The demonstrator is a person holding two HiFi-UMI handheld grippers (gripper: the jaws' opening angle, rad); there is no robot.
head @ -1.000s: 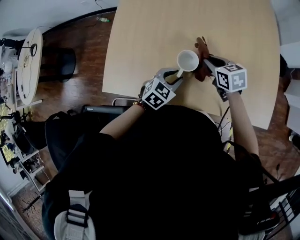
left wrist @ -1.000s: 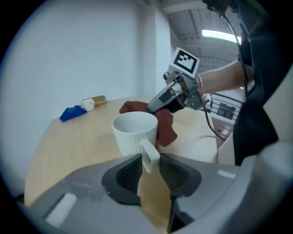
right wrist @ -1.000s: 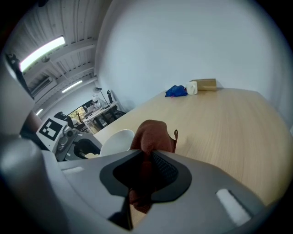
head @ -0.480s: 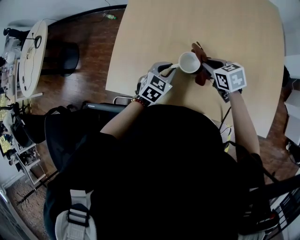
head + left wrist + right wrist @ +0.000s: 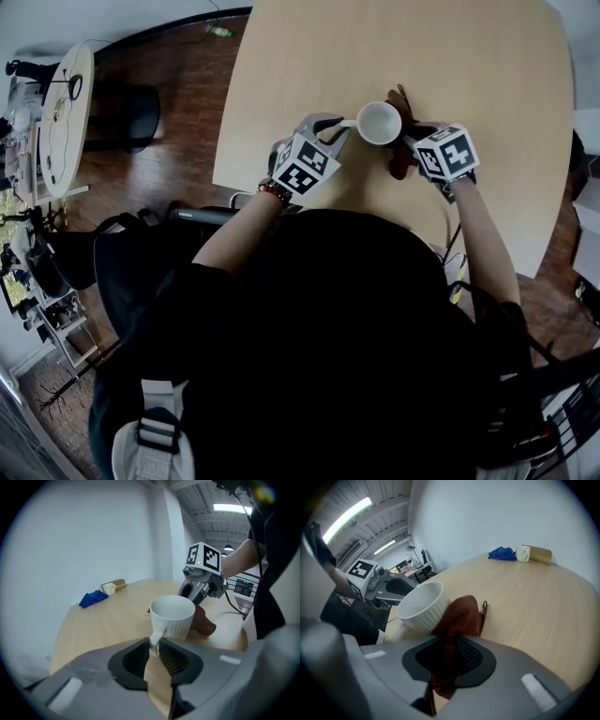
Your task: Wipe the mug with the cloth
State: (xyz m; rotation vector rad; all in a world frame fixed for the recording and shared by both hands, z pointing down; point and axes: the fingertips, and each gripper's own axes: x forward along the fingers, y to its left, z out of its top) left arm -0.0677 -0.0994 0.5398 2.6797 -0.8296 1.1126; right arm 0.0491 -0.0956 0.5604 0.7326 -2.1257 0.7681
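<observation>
White mug (image 5: 379,123) against brown cloth (image 5: 461,616): the wipe looks under way.
Mug is between the two grippers, close to the table's (image 5: 394,47) near edge, just in front of the person. The left gripper (image 5: 154,648) is clamped on its handle, and the right gripper (image 5: 447,656) is clenched on the cloth, which presses the mug's ribbed outer wall. Next, I'd say, the cloth wants dragging round that wall, then over the rim and inside, while the left steadies or turns the mug. Beyond it the tabletop runs wide and bare. A blue rag (image 5: 93,598) lies well apart at the far end. The near edge is the one to mind.
</observation>
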